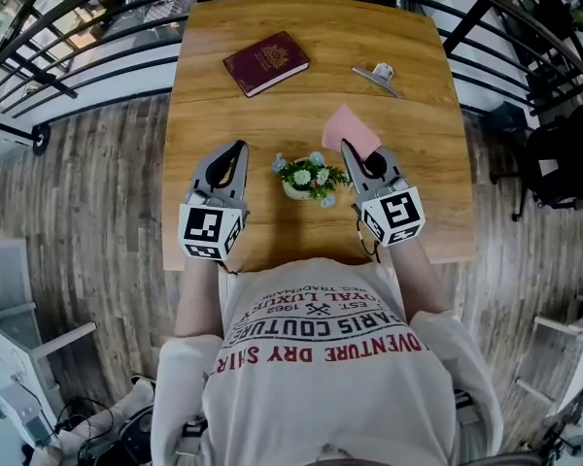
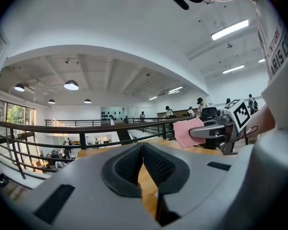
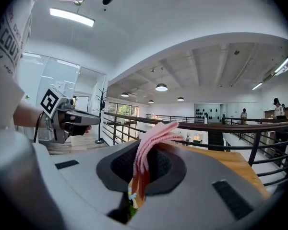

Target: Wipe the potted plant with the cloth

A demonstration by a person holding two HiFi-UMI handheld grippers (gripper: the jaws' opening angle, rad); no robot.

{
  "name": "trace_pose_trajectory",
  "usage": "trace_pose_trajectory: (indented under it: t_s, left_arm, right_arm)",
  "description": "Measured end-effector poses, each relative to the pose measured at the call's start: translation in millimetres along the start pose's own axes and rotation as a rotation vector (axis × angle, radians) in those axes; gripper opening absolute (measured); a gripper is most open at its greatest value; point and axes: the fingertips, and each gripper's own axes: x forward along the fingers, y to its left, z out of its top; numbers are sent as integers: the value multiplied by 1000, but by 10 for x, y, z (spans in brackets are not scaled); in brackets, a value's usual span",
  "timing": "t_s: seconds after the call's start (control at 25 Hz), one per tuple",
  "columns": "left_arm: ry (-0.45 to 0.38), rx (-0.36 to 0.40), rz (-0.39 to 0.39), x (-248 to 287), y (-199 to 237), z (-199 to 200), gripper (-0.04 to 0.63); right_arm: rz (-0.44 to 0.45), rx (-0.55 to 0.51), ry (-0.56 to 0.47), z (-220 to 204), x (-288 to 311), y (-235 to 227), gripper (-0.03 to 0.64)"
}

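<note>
The left hand-held gripper (image 1: 239, 149) hangs over the bench (image 1: 272, 115) to the left of the potted plant (image 1: 311, 177), its jaws brought together with nothing between them (its own view shows the ribbed pads (image 2: 156, 164) meeting at the tips, with only bench wood showing below). The right hand-held gripper (image 1: 349, 148) hangs on the plant's other side, its jaws clamped on the pink cloth (image 1: 349, 127), which sticks out folded beyond the tips, toward the far side of the bench. The plant, a small white pot with green leaves and pale flowers, stands close to the bench's near edge between the two grippers, apart from the cloth. Farther back on the bench lie a dark red booklet (image 1: 265, 62) and, to its right, a small metal clip-like thing (image 1: 377, 75). A black railing (image 1: 78, 56) runs round the bench's far sides.
</note>
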Motion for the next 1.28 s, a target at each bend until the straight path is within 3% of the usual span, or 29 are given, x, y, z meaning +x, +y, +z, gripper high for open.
trace_pose_trajectory:
  t_s: [0.44, 0.64, 1.28]
  left_arm:
    - [-11, -43, -8, 1, -45, 27, 17]
    - [-1, -37, -7, 10, -68, 26, 15]
    - [-47, 7, -52, 51, -147, 127, 15]
  right_arm:
    - [-20, -29, 28, -68, -72, -5, 34]
    - [-57, 24, 28, -71, -104, -74, 35]
    - [-70, 11, 44, -107, -76, -128, 35]
